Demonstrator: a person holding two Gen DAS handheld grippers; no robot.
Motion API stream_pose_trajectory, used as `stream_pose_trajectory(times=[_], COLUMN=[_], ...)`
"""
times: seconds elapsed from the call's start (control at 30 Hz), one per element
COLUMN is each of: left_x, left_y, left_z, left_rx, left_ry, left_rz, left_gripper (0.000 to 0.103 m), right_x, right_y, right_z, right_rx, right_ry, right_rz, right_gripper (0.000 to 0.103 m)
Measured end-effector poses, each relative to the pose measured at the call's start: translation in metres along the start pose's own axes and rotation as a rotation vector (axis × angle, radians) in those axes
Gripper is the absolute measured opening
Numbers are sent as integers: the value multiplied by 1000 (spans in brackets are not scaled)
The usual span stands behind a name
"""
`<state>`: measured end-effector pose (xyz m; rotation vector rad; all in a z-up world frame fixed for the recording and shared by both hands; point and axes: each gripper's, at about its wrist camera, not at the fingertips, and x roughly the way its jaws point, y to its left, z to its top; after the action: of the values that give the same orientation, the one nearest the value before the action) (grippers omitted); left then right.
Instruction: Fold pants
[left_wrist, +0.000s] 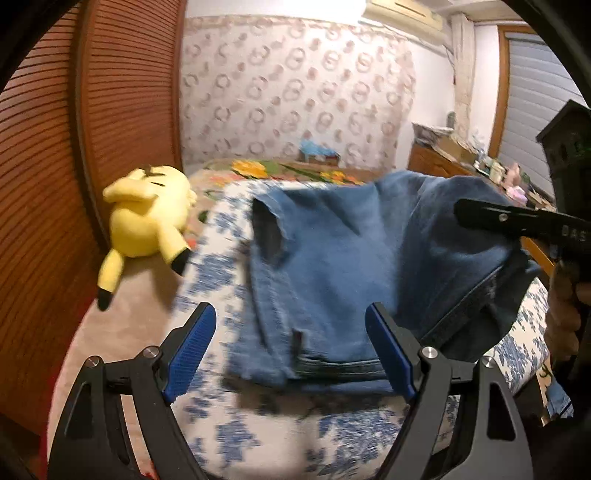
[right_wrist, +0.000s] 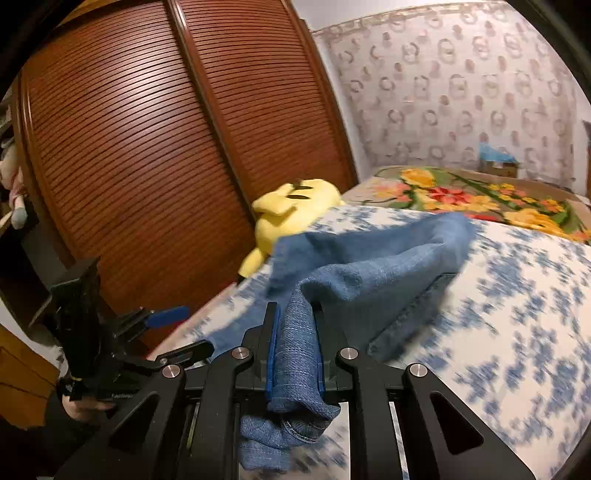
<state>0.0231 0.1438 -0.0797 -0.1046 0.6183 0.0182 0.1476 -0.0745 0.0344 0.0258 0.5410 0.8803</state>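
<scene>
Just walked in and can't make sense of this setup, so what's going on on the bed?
A person is folding a pair of blue jeans on a bed with a blue-flowered cover, using a hand-held gripper in each hand. The right hand-held gripper is shut on a bunch of denim, which rises off the cover. The left hand-held gripper is open and holds nothing, its fingers either side of the waistband end. A yellow plush toy lies beside the jeans.

The left black tongs with blue ribbed pads (left_wrist: 291, 350) hang with jaws spread wide, nothing between them. The right black tongs (right_wrist: 295, 347) are clamped on a fold of blue denim pants (right_wrist: 369, 266). A hand (left_wrist: 565, 306) grips the right handle.
</scene>
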Motion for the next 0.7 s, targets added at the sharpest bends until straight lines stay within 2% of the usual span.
stream_pose_trajectory(times=[0.3,0.4,0.5,0.6,0.7], left_x=[-24,-29,-35,-36,-38], left_y=[44,58,75,87,92], left_z=[0,-2,-3,-3,-3], left_rx=[-62,-85,-120,-151,-156], left_ry=[-45,-51,-62,-59,-61], left_rz=[83,111,135,150,160], left_gripper=[84,84,84,84,84], right_x=[77,100,124,137,132], right_y=[24,34,34,27,20], right_z=[16,11,-2,-8,-1], right_rx=[-75,-107,-85,-91,-77], right_ry=[83,135,217,246,232], right_rz=[114,153,211,191,193], right_gripper=[16,16,15,16,20])
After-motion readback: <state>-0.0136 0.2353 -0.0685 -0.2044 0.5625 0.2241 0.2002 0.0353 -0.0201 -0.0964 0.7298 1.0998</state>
